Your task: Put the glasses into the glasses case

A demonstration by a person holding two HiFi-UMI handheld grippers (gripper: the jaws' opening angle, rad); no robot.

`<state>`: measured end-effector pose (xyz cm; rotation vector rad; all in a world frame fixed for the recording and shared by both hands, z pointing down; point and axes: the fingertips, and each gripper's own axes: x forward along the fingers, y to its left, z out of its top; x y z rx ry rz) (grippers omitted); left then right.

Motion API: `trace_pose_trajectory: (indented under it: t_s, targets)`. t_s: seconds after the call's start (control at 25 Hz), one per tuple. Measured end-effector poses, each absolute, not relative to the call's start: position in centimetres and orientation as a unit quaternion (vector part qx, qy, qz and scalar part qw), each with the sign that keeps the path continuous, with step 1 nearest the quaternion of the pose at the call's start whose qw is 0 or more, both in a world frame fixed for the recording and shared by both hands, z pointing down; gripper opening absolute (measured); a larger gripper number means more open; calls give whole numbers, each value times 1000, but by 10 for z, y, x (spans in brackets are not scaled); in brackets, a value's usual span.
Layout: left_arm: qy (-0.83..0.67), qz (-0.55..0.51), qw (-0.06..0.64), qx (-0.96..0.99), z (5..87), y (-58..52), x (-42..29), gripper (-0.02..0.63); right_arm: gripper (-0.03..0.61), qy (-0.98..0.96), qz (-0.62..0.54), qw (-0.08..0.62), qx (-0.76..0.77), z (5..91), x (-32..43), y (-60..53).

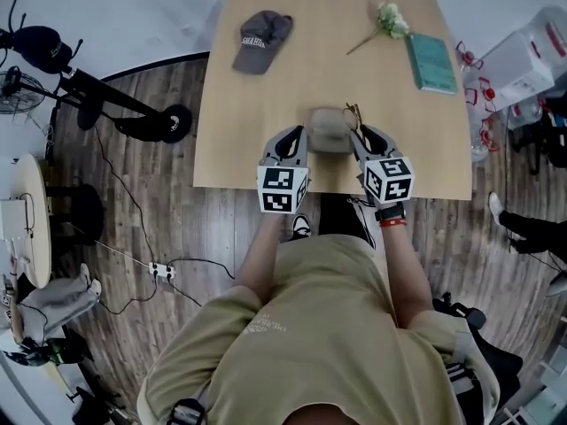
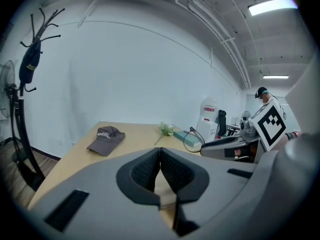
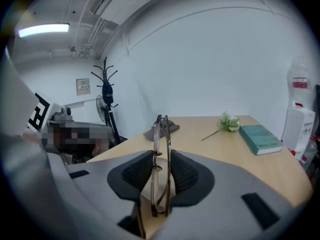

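Right claw (image 3: 161, 160), angled down, clamps glasses (image 3: 163, 134).

You wear a loose khaki short-sleeved T-shirt (image 1: 328, 326) with small pale print at the left chest, black trousers (image 1: 339, 215), a black-and-white sneaker (image 1: 300, 227) and a red band (image 1: 392, 223) at your right wrist. Your left gripper (image 1: 299, 133) and right gripper (image 1: 359, 133) are grey moulded shells with black ribbed pads (image 2: 145, 171). Each carries a cube (image 1: 282, 189) of black-and-white square markers.

Head view: glasses (image 1: 353, 111) mostly behind right tongs (image 1: 359, 134); cap (image 1: 260, 39) txt illegible
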<state>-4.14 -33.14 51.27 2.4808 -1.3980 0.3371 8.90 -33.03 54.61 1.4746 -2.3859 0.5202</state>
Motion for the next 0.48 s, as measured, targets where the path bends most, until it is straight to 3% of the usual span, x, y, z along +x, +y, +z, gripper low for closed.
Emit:
trace_pose_trajectory:
  t_s: [0.48]
  targets:
    - [-495, 133, 154, 845, 542, -345, -51, 23, 126, -885, 201, 267, 323, 589, 59, -354]
